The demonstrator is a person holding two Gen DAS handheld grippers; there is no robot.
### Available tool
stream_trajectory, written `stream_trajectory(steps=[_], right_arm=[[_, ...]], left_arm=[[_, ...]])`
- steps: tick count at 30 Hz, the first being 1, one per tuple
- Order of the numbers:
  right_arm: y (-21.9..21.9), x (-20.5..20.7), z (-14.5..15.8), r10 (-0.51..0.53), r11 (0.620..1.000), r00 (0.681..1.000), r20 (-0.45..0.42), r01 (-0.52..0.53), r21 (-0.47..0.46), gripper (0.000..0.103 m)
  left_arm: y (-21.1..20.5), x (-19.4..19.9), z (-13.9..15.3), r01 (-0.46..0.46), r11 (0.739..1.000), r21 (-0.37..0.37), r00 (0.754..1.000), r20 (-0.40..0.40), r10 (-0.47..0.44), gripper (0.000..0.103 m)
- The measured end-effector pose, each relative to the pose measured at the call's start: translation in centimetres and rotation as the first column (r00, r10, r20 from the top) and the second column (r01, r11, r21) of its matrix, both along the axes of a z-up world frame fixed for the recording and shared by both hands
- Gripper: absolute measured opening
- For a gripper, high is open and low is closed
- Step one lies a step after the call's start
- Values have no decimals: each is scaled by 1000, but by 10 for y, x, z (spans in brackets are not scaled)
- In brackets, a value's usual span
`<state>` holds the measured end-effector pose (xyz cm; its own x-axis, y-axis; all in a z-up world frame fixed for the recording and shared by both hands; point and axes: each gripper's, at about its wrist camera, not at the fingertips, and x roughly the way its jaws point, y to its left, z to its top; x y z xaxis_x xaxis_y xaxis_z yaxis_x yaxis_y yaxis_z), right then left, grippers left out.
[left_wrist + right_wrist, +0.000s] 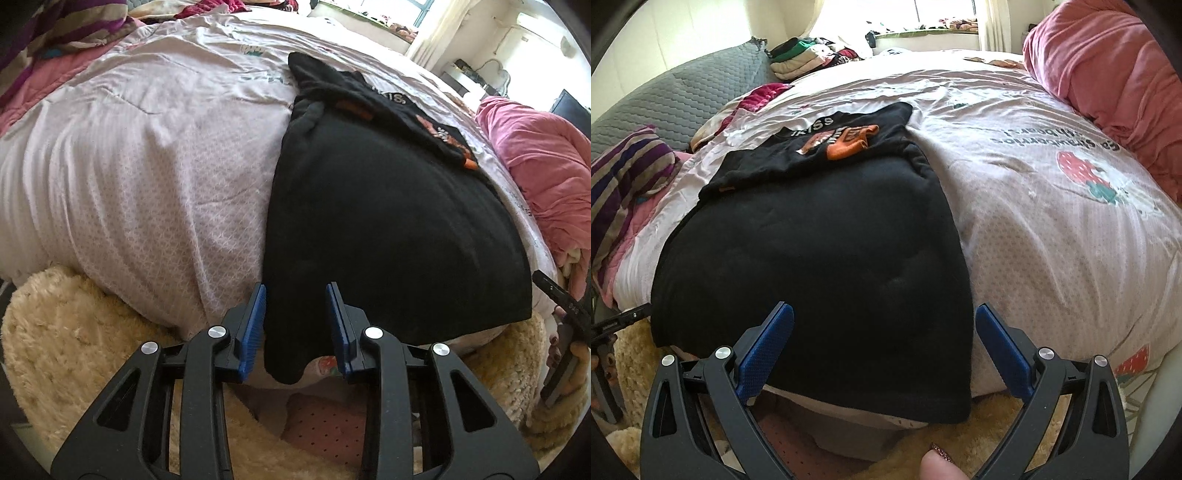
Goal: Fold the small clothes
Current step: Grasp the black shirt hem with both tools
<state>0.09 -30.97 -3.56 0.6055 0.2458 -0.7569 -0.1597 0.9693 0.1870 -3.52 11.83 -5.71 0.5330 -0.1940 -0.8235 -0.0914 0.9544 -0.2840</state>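
A black garment [388, 221] [812, 258] lies flat on the bed, its near edge hanging over the bedside. My left gripper [297, 288] straddles the garment's near left corner; the cloth hangs between the blue pads [255, 317], which stand a little apart and do not visibly press it. At the near right corner, my right gripper [884, 308] is wide open, with the hem lying between its pads [768, 343]. A second black shirt with an orange print [831, 144] [369, 99] lies just beyond the garment.
The bed has a pale pink cover [147, 166] [1052, 221] with strawberry prints. A pink bundle [1108, 66] sits far right, a striped cloth [624, 177] and grey quilted headboard [683, 92] left. Cream fluffy fabric [55, 350] lies below the bedside. A thumb [938, 465] shows at the bottom.
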Motion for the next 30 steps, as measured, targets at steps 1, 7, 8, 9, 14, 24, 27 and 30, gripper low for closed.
stream_trajectory(steps=[1, 7, 8, 9, 14, 24, 27, 30], right_arm=[[-1, 0, -1, -1, 1000, 1000, -3, 1, 1, 98], [-11, -3, -5, -7, 1000, 1000, -21, 7, 10, 98], [-14, -4, -5, -7, 1000, 1000, -25, 7, 17, 98], [-16, -5, -6, -7, 1000, 1000, -26, 7, 21, 98], [-23, -8, -8, 8, 999, 999, -45, -6, 44, 98], [-20, -8, -32, 69, 996, 988, -135, -62, 60, 60], [-23, -9, -33, 53, 998, 991, -125, -49, 34, 38], [-34, -10, -30, 43, 998, 991, -126, -37, 51, 18]], left_arm=[[0, 0, -2, 2, 1000, -2, 1000, -4, -2, 25], [-3, 2, -15, 13, 1000, -12, 999, -35, -13, 29], [-5, 3, -17, 16, 1000, -16, 999, -40, -16, 31], [-6, 3, -19, 17, 1000, -17, 999, -43, -18, 32], [-10, 3, -21, 27, 1000, 3, 999, -43, -27, 33], [-10, 3, -22, 26, 1000, -5, 999, -41, -26, 34], [-9, 3, -22, 26, 1000, -8, 999, -42, -26, 35], [-9, 3, -22, 26, 1000, -13, 999, -41, -27, 37]])
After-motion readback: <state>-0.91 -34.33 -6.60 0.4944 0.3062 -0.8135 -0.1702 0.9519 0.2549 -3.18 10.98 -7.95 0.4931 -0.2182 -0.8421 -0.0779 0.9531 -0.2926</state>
